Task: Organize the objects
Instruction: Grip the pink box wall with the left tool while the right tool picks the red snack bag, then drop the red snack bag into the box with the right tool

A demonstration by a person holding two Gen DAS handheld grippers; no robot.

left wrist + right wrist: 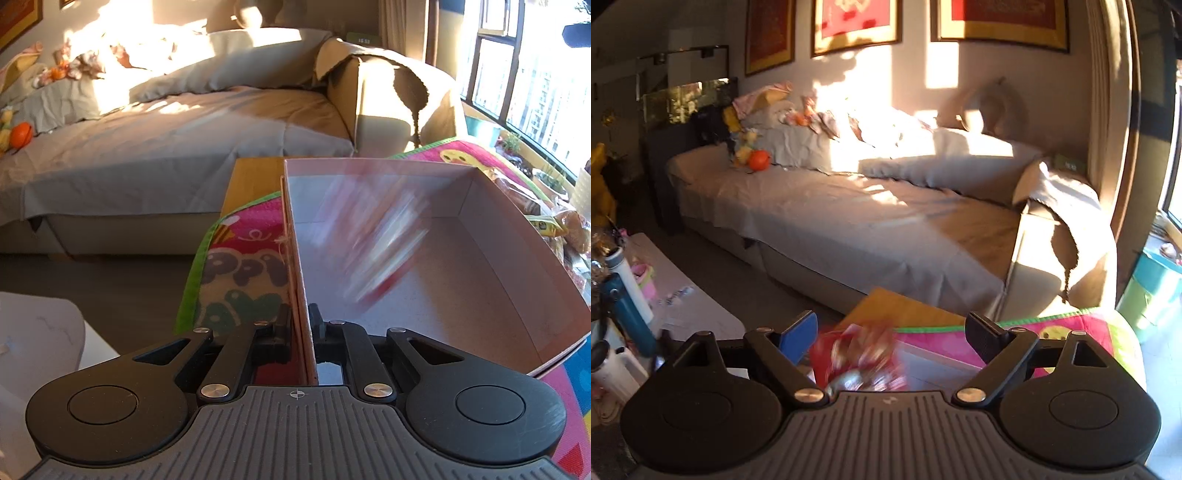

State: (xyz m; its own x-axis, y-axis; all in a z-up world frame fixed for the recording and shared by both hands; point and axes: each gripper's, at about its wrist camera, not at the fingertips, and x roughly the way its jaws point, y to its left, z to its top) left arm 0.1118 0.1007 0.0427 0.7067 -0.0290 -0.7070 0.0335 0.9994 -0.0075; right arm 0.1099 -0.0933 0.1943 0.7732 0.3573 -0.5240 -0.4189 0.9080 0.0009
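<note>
Box (480,236) wall pinched by left gripper (300,325); right gripper (890,332) released above blurred packet (857,358).

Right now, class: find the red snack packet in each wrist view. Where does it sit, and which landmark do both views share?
Left wrist: red packet, blurred, inside the cardboard box, right of centre.
Right wrist: red packet, bottom centre, between the open fingers, untouched.
Shared landmark: grey sofa.

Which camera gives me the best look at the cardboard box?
Left wrist view: the cardboard box fills the frame, its interior open to the camera, with the left claw clamped on its near wall. The right wrist view shows only a pale sliver of it.
</note>
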